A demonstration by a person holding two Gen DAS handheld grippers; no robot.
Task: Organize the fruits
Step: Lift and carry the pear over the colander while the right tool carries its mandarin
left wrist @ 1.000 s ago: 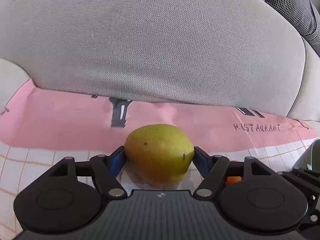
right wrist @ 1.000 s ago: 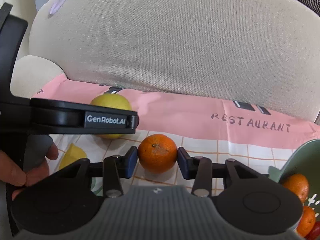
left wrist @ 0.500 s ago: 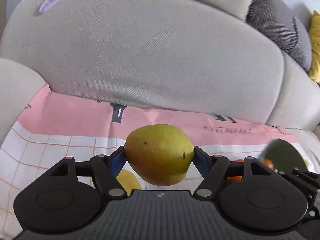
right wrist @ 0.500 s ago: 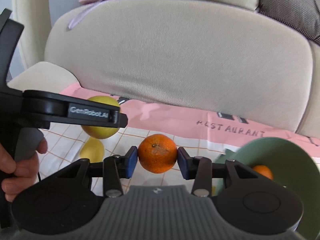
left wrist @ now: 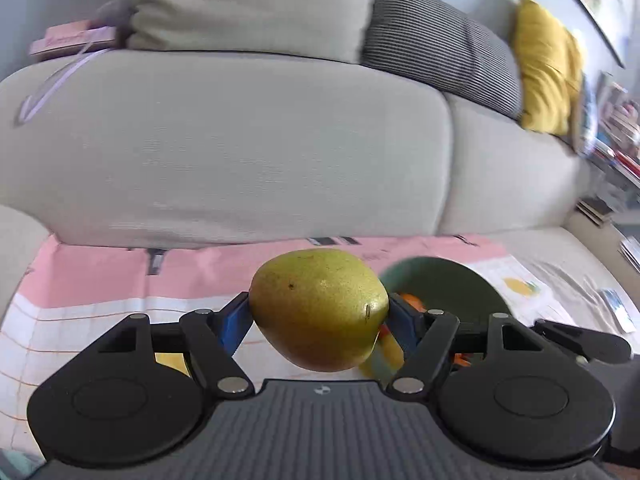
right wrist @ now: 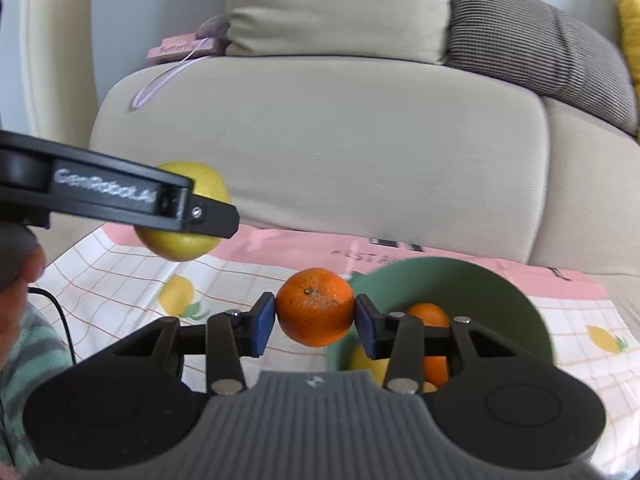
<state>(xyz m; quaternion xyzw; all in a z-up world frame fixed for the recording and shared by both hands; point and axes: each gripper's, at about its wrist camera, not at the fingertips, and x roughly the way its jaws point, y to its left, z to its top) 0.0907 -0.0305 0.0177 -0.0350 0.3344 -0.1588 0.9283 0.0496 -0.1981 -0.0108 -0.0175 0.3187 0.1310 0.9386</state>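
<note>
My left gripper (left wrist: 319, 314) is shut on a yellow-green pear (left wrist: 320, 308) and holds it in the air above the cloth. In the right wrist view the pear (right wrist: 180, 240) shows at the left, behind the left gripper's finger (right wrist: 200, 216). My right gripper (right wrist: 315, 318) is shut on an orange (right wrist: 315, 306), held up just left of a green bowl (right wrist: 480, 280). The bowl (left wrist: 452, 280) holds oranges (right wrist: 428, 314) and a yellow fruit (right wrist: 366, 362), partly hidden by my fingers.
A pink and white checked cloth (right wrist: 120, 276) with lemon prints covers the sofa seat. The beige sofa back (left wrist: 240, 140) rises close behind, with cushions on top. Books and magazines (left wrist: 616, 152) lie at the far right. A pink book (right wrist: 184, 46) rests on the sofa back.
Both grippers have risen and pulled back with their fruit. The green bowl has come into fuller view to the right of both.
</note>
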